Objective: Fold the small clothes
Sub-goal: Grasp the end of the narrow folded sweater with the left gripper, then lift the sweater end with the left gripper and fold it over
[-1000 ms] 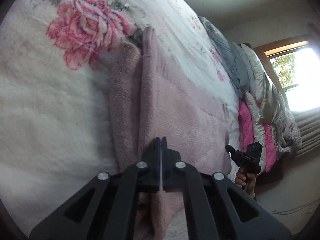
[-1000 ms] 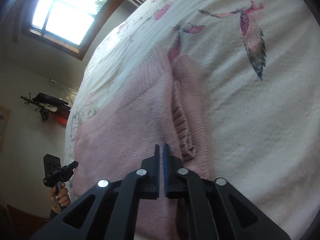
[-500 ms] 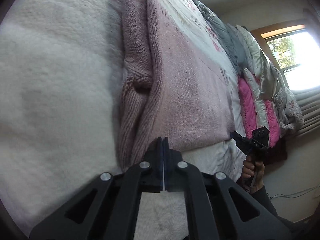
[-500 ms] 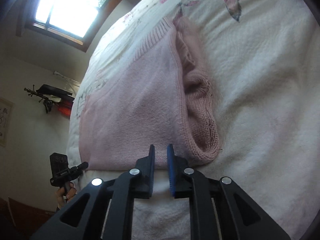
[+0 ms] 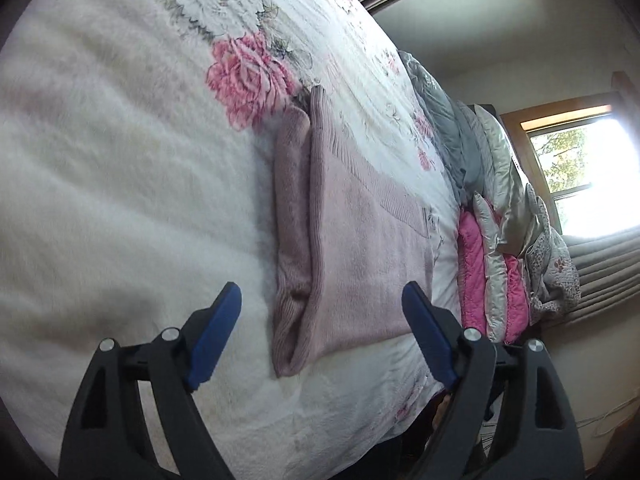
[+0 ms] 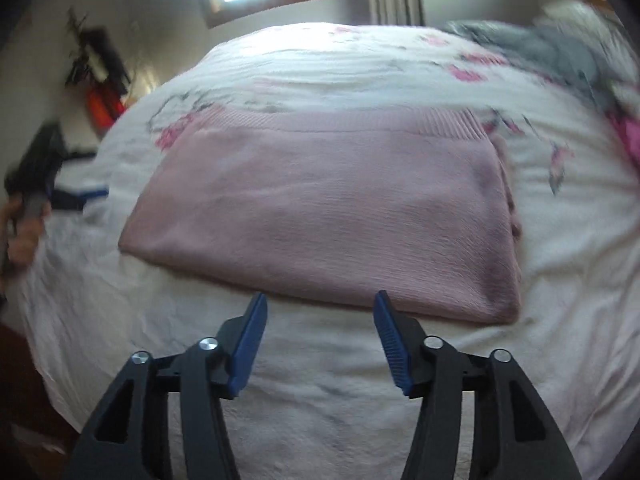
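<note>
A pink knitted sweater (image 5: 360, 256) lies folded flat on the white flowered bedspread (image 5: 120, 184), a folded sleeve showing along its left edge. My left gripper (image 5: 322, 300) hovers open near the sweater's near end, touching nothing. In the right wrist view the same pink sweater (image 6: 328, 208) spreads as a neat rectangle, ribbed hem at the far side. My right gripper (image 6: 320, 304) is open just short of the sweater's near edge, with nothing between its fingers. The left gripper (image 6: 36, 168) and the hand holding it show blurred at the left edge of that view.
Pink, silver and grey pillows (image 5: 496, 240) are stacked at the head of the bed under a bright window (image 5: 580, 176). A grey blanket (image 6: 560, 52) lies at the far right. An orange and black object (image 6: 100, 104) stands by the wall beyond the bed's left side.
Both grippers were shut on the sweater's edge, let it go and now stand wide open. Both have pulled back, and the right view has swung round to face the sweater squarely.
</note>
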The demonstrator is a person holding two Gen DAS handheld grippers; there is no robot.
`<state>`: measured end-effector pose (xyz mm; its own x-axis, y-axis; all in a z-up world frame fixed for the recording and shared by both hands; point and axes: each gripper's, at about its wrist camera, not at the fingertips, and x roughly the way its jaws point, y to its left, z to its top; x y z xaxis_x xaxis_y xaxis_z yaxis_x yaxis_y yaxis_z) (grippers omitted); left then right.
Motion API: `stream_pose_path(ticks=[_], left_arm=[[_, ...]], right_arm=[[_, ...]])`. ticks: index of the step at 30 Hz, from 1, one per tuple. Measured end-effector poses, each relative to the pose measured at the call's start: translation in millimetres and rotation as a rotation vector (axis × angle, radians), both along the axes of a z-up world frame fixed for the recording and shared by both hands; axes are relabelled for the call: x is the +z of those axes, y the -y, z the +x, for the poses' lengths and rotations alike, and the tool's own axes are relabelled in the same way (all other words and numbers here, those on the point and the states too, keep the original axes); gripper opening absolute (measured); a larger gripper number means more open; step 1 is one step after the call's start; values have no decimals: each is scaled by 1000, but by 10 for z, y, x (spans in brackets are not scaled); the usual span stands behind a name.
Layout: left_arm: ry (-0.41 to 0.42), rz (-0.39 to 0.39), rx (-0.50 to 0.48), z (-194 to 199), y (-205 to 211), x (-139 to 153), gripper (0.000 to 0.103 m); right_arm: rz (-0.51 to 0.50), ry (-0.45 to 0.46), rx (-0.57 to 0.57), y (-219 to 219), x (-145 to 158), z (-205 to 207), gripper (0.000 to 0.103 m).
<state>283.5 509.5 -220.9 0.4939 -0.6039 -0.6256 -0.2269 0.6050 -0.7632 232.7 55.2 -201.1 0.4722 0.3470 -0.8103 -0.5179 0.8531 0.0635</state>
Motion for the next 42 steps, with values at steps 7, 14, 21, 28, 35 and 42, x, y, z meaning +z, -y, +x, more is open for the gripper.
stream_pose_path(ticks=[7, 14, 21, 28, 35, 42], left_arm=[[-101, -34, -24, 695, 27, -318, 82], [-119, -41, -90, 1242, 174, -578, 81], [-100, -73, -115, 1638, 273, -658, 79], [-155, -51, -132, 1745, 295, -669, 41], [-220, -29, -107, 1755, 272, -558, 25], [-207, 5, -123, 1830, 455, -184, 24]], right_arm=[[-238, 202, 207, -1142, -452, -518, 63], [-395, 335, 209, -1334, -762, -388, 63], [-411, 420, 220, -1679, -778, -235, 62], [-337, 498, 255, -2166, -551, -304, 59], [-204, 369, 211, -2206, -324, -118, 15], [-55, 313, 133, -1828, 71, 30, 12]])
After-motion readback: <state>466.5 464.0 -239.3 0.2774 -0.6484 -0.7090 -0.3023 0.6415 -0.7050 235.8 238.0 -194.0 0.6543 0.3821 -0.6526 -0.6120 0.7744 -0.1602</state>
